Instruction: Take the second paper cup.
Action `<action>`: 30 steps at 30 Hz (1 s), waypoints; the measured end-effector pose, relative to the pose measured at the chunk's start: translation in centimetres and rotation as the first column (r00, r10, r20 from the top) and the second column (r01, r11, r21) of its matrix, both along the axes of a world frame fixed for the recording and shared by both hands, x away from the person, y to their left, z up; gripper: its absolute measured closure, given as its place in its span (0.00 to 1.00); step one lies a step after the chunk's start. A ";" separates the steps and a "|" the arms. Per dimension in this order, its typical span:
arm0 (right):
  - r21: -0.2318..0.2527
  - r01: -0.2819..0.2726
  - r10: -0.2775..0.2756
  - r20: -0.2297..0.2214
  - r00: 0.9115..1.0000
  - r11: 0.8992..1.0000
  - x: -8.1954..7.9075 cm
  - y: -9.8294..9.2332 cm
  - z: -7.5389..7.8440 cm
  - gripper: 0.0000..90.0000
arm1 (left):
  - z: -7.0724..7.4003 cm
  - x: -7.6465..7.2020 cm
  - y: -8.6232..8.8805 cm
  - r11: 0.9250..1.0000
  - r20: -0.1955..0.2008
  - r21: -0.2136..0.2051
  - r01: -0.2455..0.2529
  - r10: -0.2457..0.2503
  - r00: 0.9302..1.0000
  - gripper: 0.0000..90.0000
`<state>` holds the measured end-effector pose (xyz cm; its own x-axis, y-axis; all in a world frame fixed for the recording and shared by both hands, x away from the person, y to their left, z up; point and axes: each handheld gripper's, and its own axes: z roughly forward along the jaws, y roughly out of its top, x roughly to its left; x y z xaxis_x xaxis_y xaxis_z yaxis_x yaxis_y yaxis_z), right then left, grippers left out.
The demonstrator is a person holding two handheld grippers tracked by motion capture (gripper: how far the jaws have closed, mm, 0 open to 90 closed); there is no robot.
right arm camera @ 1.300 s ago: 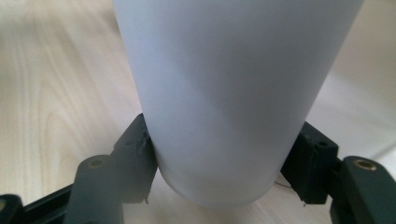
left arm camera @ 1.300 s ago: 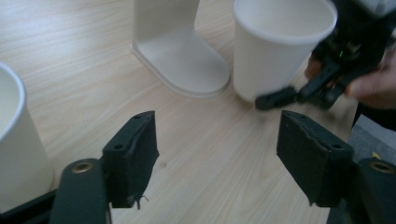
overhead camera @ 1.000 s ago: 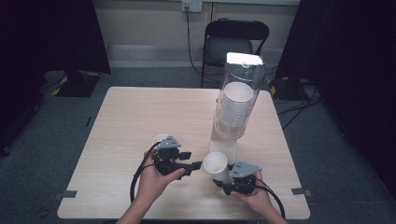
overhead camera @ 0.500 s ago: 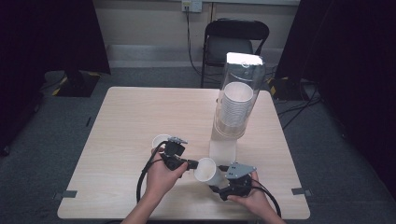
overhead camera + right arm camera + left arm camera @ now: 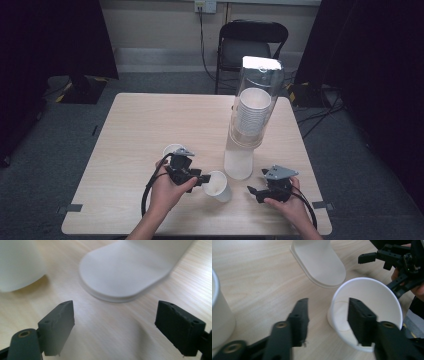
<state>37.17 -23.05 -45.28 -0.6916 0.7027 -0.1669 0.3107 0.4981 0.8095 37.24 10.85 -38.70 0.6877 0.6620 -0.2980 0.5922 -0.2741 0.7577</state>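
Pale wood table (image 5: 150,125) now has the right gripper (image 5: 254,190) drawn clear of the cup (image 5: 218,186), which it was beside half a second ago. That white paper cup lies tipped at the dispenser (image 5: 240,162) foot, mouth toward the left gripper (image 5: 327,315). One left jaw sits inside the rim, the other outside; they have just been opening and stand apart from the wall. Right jaws, also just opening, are wide with nothing between. Another cup (image 5: 172,150) stands behind the left hand (image 5: 165,192).
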 end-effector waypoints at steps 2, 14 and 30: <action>0.002 0.012 -0.012 -0.007 1.000 1.000 0.1 -0.4 0.0 0.17 | 0.2 -0.3 0.4 0.999 0.033 -0.033 0.022 -0.021 0.999 0.45; -0.034 0.057 -0.059 -0.069 0.996 0.998 0.6 -1.8 -0.6 0.16 | -3.8 -2.6 4.8 0.992 0.089 0.103 0.070 -0.079 0.993 0.30; 0.005 0.080 -0.080 -0.104 0.991 0.997 0.8 -2.5 -0.8 0.15 | -8.3 -3.4 7.4 0.958 0.237 0.275 0.079 -0.147 0.960 0.23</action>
<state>38.00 -25.51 -46.07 -0.6464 0.7577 -0.0903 0.4318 0.4608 0.7753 33.81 18.21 -47.01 0.7923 0.6064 0.0675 0.3444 -0.5358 0.7709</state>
